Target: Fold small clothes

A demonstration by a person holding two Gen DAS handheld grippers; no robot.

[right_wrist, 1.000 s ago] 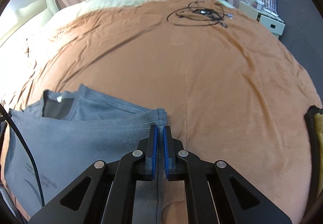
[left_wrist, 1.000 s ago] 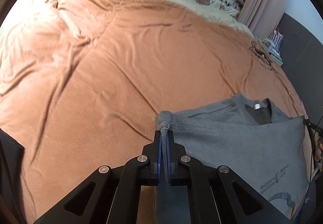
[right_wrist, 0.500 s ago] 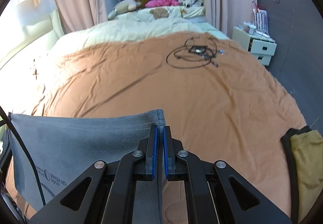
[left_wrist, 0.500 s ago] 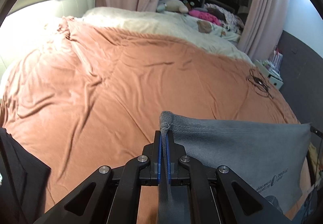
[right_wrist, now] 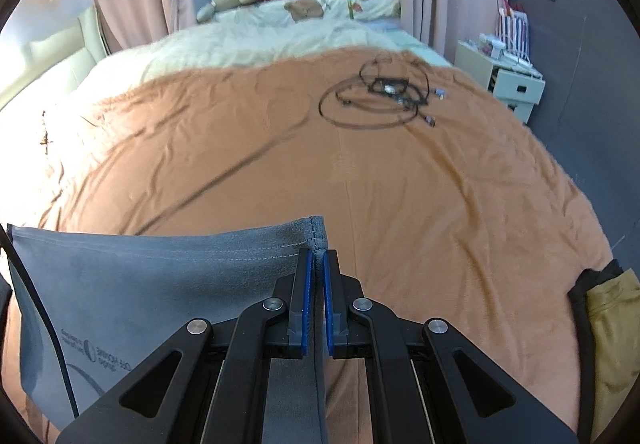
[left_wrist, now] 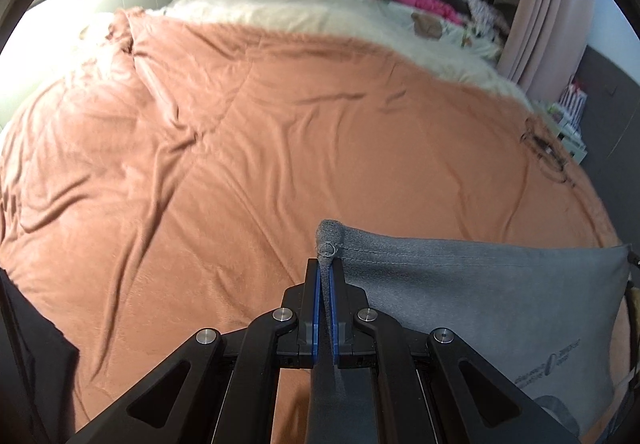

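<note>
A small grey T-shirt hangs stretched between both grippers above the orange bedspread. My left gripper is shut on one hem corner, which bunches up above the blue pads. At the opposite hem corner my right gripper is shut on the fabric. The stitched hem runs taut along the top edge. A printed logo shows mirrored low on the cloth in both views. The shirt's neck and sleeves hang out of sight below.
Black cables lie coiled on the bedspread at the far right. A yellow garment with dark trim sits at the right edge. Dark cloth lies at the lower left. Cream bedding, plush toys and curtains stand behind; a white bedside cabinet is right.
Both grippers have lifted the shirt off the bedspread. The collar and folded upper part, seen a second ago, have dropped out of view, and the hem is now pulled straight.
</note>
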